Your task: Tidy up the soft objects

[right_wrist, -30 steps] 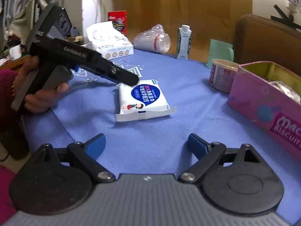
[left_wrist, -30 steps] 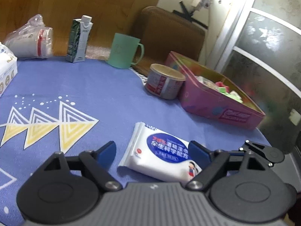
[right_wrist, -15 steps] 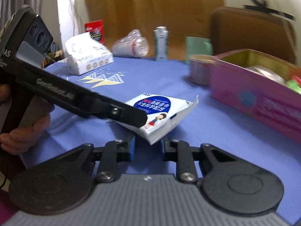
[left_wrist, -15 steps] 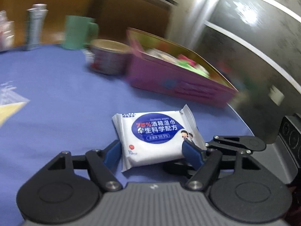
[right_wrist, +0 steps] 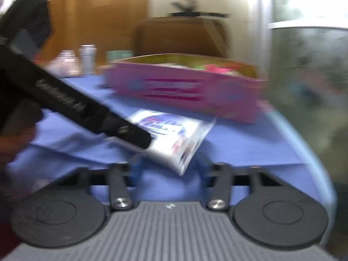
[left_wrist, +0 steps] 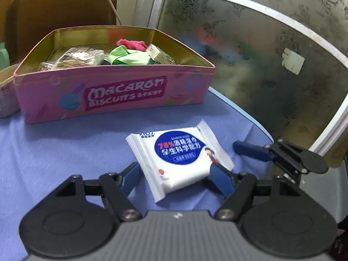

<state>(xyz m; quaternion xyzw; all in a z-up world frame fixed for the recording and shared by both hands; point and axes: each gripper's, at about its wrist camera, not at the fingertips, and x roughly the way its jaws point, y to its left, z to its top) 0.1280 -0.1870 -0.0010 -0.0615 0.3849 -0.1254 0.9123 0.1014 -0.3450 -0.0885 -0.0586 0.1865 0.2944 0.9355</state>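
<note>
A white pack of wet wipes [left_wrist: 180, 152] with a blue oval label hangs tilted just above the blue tablecloth, and my left gripper [left_wrist: 176, 174] is shut on its near end. Behind it stands the open pink biscuit tin [left_wrist: 108, 95], holding a green cloth, a pink cloth and some packets. The right wrist view is blurred: the pack [right_wrist: 171, 130] dips its lower corner between the fingers of my right gripper [right_wrist: 169, 167], whose jaws are opening without pressing on it. In the left wrist view one blue finger [left_wrist: 250, 150] of that gripper points at the pack's right edge.
A round can [left_wrist: 6, 95] stands left of the tin, with a green mug [left_wrist: 3, 54] behind it. A brown chair back [left_wrist: 61, 6] rises behind the tin. The table's rounded edge [left_wrist: 250, 117] runs close to a frosted glass door [left_wrist: 261, 65] on the right.
My left gripper closed on the wipes pack, lifted it and swung it right, in front of the tin. My right gripper moved in under the pack, closed, then opened again.
</note>
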